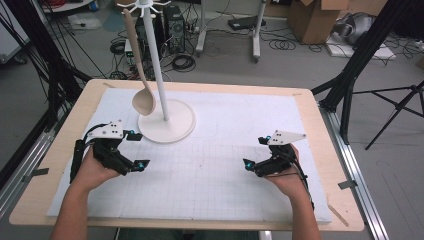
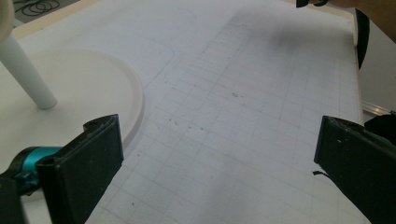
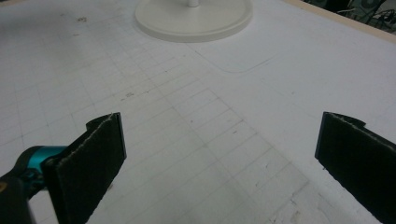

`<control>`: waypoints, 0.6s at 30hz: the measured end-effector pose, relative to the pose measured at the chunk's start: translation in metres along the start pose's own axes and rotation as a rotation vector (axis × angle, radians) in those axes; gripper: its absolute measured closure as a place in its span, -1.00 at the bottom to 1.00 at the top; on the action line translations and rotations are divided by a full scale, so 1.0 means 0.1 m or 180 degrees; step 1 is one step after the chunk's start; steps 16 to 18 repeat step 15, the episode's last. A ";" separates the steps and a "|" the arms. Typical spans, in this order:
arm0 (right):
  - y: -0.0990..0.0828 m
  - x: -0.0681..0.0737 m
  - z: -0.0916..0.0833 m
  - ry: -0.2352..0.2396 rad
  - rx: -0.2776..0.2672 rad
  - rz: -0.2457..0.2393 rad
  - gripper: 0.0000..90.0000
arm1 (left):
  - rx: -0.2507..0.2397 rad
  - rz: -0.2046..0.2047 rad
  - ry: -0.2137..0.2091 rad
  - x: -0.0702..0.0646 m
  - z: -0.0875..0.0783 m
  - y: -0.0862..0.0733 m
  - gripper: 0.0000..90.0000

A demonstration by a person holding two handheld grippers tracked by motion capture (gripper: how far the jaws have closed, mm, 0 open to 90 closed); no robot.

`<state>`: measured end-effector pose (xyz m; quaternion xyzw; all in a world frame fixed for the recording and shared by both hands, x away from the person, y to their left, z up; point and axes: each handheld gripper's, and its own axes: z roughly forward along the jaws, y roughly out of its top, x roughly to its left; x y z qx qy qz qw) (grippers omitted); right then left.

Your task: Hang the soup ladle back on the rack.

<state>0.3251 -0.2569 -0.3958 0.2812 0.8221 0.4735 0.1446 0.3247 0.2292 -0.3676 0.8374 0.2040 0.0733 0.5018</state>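
Just beside left claw, stand base.

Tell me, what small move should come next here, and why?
Probably the left gripper should lift toward the spoon hanging on the stand. Both grippers rest open and empty on the mat, and the left one sits right beside the stand's base, nearer than the right gripper.

Between the left claw and the right claw the gridded mat lies bare, giving free passage across the near and right tabletop. The one obstacle stands far left: the white stand with its wide round base and upright pole, and the wooden spoon hanging beside it.
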 end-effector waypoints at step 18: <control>0.00 0.01 0.02 0.0016 0.0025 0.0000 -0.99 | 0.0046 -0.0093 0.0008 0.06 0.02 -0.05 -0.96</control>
